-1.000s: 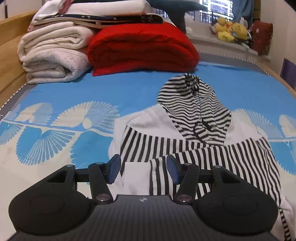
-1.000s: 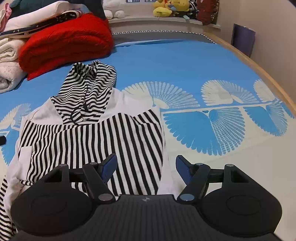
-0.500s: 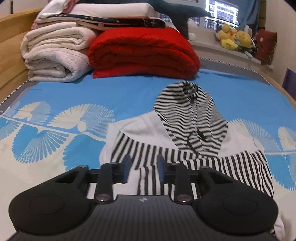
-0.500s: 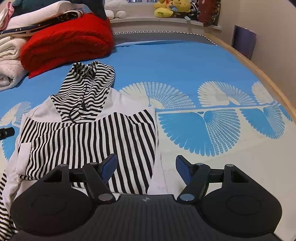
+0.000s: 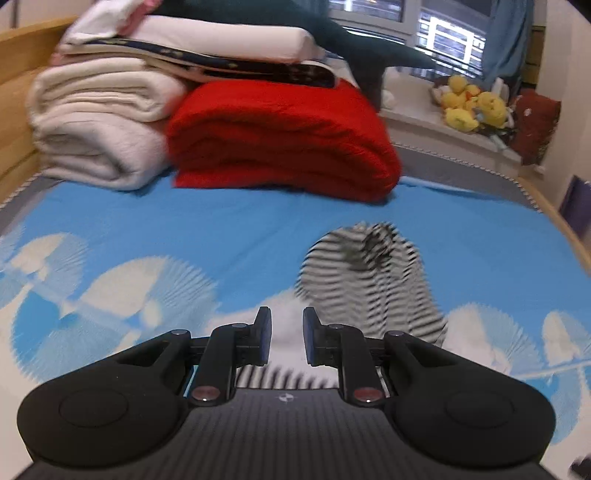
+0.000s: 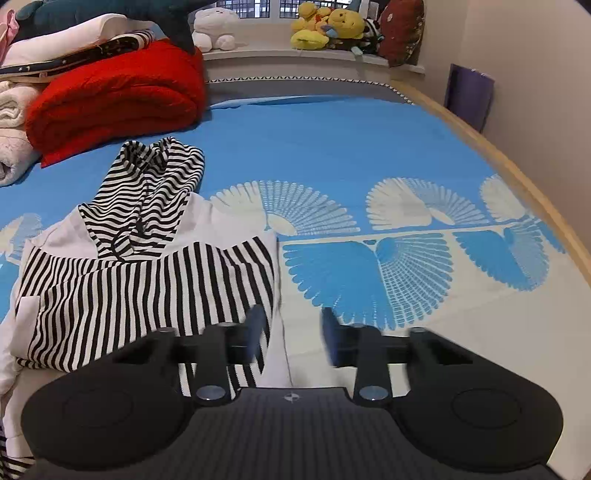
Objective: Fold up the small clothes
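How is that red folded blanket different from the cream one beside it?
The red blanket is vivid, and only a dark patterned cloth's edge overlaps its top. The cream blanket is pale, with rounder rolled folds, and carries more bedding stacked on top. Both are folded and sit side by side on the blue bedsheet.

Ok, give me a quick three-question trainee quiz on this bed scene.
1. True or false: the striped hoodie lies on the blue bed sheet, apart from the red blanket.
2. What sits on the windowsill? A: yellow plush toys. B: books. C: shoes.
3. Fill in: the right gripper has its jaws ____.
Key: 1 true; 2 A; 3 open.
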Available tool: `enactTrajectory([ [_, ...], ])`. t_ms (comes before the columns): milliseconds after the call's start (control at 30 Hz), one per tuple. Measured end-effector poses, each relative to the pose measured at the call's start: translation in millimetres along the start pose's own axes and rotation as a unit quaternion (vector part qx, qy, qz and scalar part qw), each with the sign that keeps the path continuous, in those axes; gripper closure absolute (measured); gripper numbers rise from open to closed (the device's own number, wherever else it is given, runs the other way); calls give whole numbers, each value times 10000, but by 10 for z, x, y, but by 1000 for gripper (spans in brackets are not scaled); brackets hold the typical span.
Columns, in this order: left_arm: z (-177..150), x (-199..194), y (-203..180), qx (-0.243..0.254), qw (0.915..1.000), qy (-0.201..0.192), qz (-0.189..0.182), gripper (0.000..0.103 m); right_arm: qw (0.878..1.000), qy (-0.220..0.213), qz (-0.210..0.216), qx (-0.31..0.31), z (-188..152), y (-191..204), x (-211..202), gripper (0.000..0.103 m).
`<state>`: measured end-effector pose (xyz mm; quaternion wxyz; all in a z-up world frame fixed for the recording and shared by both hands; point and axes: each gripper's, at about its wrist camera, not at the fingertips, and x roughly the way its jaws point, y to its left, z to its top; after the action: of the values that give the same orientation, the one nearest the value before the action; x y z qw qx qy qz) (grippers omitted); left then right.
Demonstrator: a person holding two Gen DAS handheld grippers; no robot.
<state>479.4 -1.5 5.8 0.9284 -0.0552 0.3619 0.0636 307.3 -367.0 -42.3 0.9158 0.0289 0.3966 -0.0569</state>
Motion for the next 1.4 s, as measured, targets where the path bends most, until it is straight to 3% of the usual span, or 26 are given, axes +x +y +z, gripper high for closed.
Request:
enactTrajectory([
  [200, 541, 1041, -244, -268, 9969, 527, -521, 83, 9998, 157, 76, 18, -3, 14, 171, 76],
  [367, 808, 1914, -451, -566, 9943, 761, -496, 80, 9995, 294, 86, 53, 6, 43, 344, 76],
  [400, 871, 2081, -476, -731, 9930, 797, -485, 73, 9994, 318, 95, 57, 11, 54, 374, 76],
  [433, 929, 2217, -490, -869, 9918, 824, -453, 58, 9994, 331, 92, 64, 18, 64, 402, 76],
  [500, 1015, 2486, -509, -1160, 9886, 858, -430, 45, 9994, 338, 82, 79, 40, 78, 446, 76],
  [633, 1034, 2986, -503, -1594, 9797, 1139, -437, 45, 9993, 370, 87, 67, 39, 105, 501, 76],
  [700, 1006, 3157, -484, -1638, 9773, 1290, -361, 48, 9992, 377, 77, -48, 11, 125, 515, 76],
  [800, 957, 3224, -483, -1394, 9805, 1311, -441, 98, 9987, 464, -52, -188, -44, 119, 587, 75],
  [900, 844, 2945, -516, -945, 9868, 1078, -759, 99, 9983, 573, -41, -27, -37, 74, 626, 75],
  [1000, 637, 2351, -464, -485, 9897, 678, -1161, 100, 9989, 457, 1, 53, 28, 63, 556, 75],
  [1067, 372, 1723, -382, -84, 9890, 282, -1452, 100, 9991, 396, 48, 164, 69, 47, 494, 75],
  [1167, -236, 680, -57, 178, 9786, -28, -2048, 100, 9988, 289, 174, 357, 111, 29, 352, 75],
  [1233, -789, 141, 272, 197, 9762, 186, -2154, 99, 9987, 143, 226, 442, 137, 20, 213, 75],
  [1300, -1292, -173, 580, 145, 9805, 771, -1801, 99, 9983, -45, 223, 539, 146, 2, 66, 75],
  [1400, -1618, -514, 827, 249, 9824, 1395, -1221, 97, 9959, -212, 181, 864, 109, -69, -68, 75],
])
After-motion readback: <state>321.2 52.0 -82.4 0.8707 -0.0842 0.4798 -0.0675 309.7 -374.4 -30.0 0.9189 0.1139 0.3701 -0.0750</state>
